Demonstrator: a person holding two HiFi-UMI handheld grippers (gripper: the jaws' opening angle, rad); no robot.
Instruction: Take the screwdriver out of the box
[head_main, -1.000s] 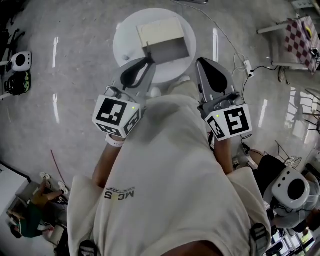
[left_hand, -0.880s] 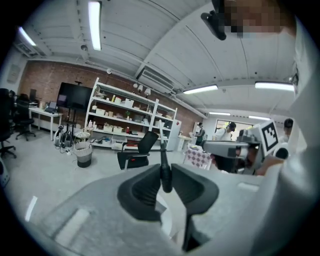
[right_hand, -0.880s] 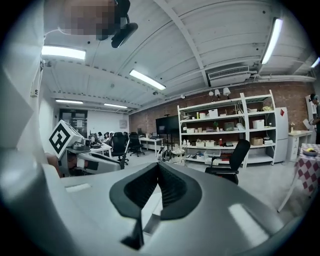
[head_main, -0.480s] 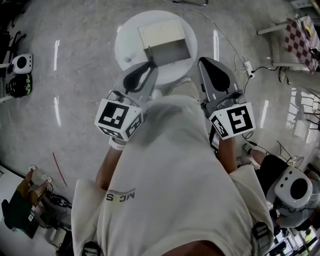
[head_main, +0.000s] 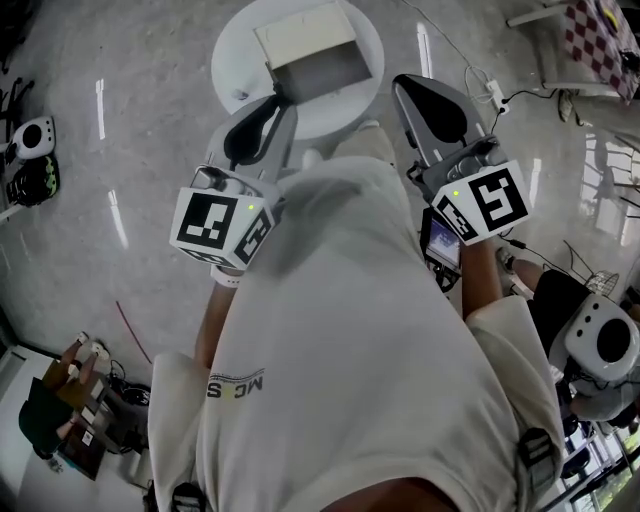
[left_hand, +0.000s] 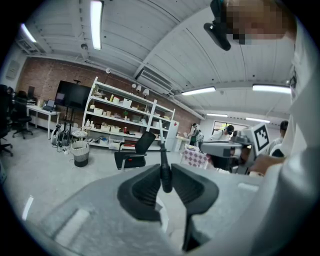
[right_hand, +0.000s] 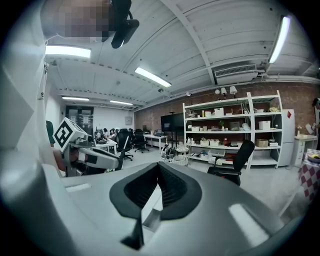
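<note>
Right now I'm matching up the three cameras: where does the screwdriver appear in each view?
Head view: the screwdriver is at top centre, in the left gripper, its tip at the near corner of the box.
Left gripper view: the screwdriver is at centre, upright, clamped between the jaws.
Right gripper view: not in it.
Shared landmark: the white shelving rack, in both gripper views.

You wear a cream short-sleeved T-shirt (head_main: 350, 330) with grey lettering and a white wristband (head_main: 228, 281). Your grey, black-padded left gripper (head_main: 282, 102) and right gripper (head_main: 400, 82) each bear a black-and-white marker cube (head_main: 213, 226).
</note>
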